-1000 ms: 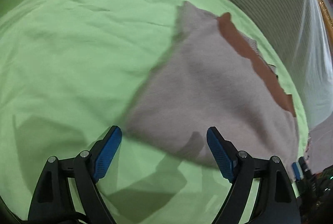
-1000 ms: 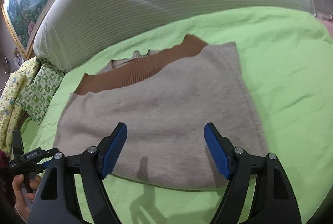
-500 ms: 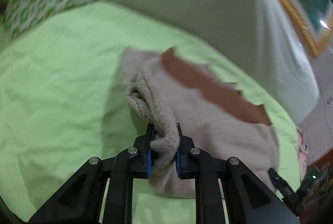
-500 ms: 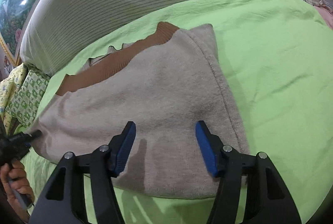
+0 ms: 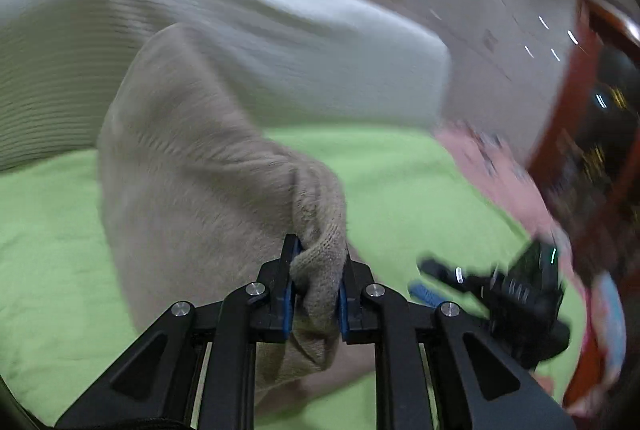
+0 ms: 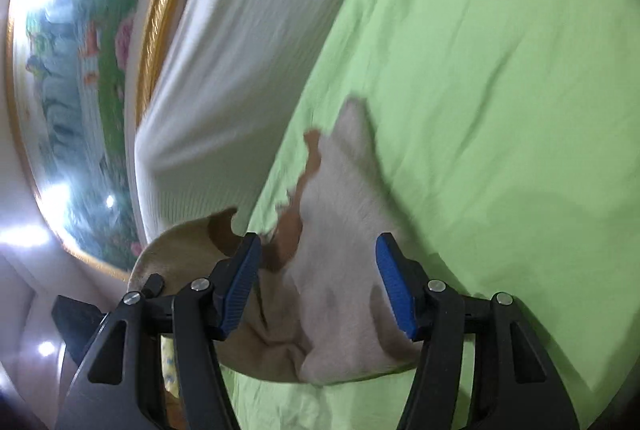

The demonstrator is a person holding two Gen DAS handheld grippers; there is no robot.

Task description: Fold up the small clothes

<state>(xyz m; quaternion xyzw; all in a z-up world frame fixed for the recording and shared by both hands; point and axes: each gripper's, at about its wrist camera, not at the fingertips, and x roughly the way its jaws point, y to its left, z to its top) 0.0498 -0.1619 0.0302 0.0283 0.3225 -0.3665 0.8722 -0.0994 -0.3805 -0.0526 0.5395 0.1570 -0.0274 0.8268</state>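
Observation:
A beige knit garment (image 5: 192, 190) with a brown ribbed band (image 6: 292, 218) lies on the green bed sheet (image 5: 400, 182). My left gripper (image 5: 316, 286) is shut on a bunched edge of the garment and holds it lifted, so the cloth hangs in a raised fold. My right gripper (image 6: 318, 286) is open, hovering just above the garment (image 6: 344, 294) near its brown band; its blue pads (image 6: 392, 290) grip nothing. The right gripper also shows, blurred, at the right of the left wrist view (image 5: 492, 286).
A large white ribbed pillow (image 5: 240, 42) lies along the head of the bed, also in the right wrist view (image 6: 224, 70). A gold-framed painting (image 6: 76, 70) hangs behind it. Pink cloth (image 5: 500, 170) and dark wooden furniture (image 5: 592, 150) stand at the bed's right side.
My left gripper closed on the garment's edge and lifted it up and across toward the right. My right gripper stayed open and turned, its view rolling toward the headboard.

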